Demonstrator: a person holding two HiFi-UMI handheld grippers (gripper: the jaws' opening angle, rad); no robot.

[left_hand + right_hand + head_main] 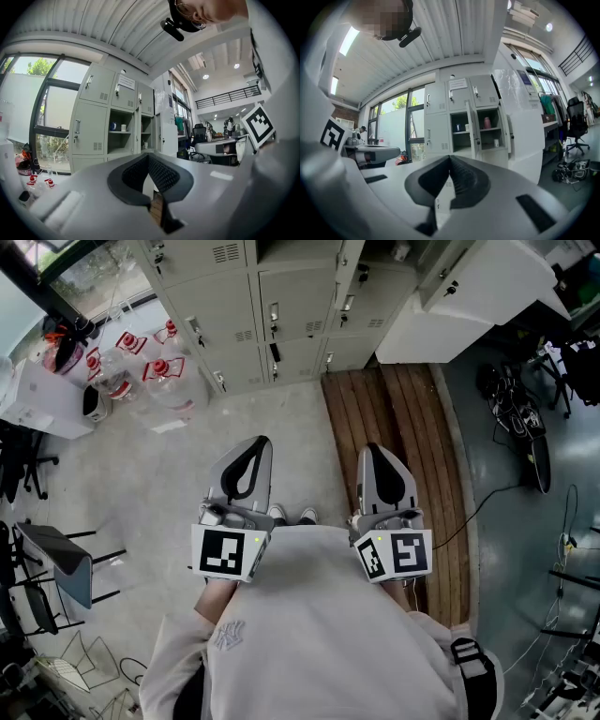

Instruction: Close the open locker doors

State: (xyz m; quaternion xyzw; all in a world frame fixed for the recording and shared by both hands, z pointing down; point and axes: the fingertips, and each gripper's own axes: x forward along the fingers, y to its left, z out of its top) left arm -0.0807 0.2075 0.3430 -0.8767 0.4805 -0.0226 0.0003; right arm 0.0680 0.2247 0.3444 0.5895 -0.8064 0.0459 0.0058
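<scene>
- The left gripper and right gripper are both sitting clenched and empty, pointing level, since nothing is within reach.
- The pale grey metal lockers are standing well apart from them, across the concrete floor.
- The open locker doors are hanging outward, probably calling for a walk closer.

Person wearing a pale grey sweatshirt (embroidered logo), left gripper and right gripper bearing black-and-white marker cubes.
</scene>
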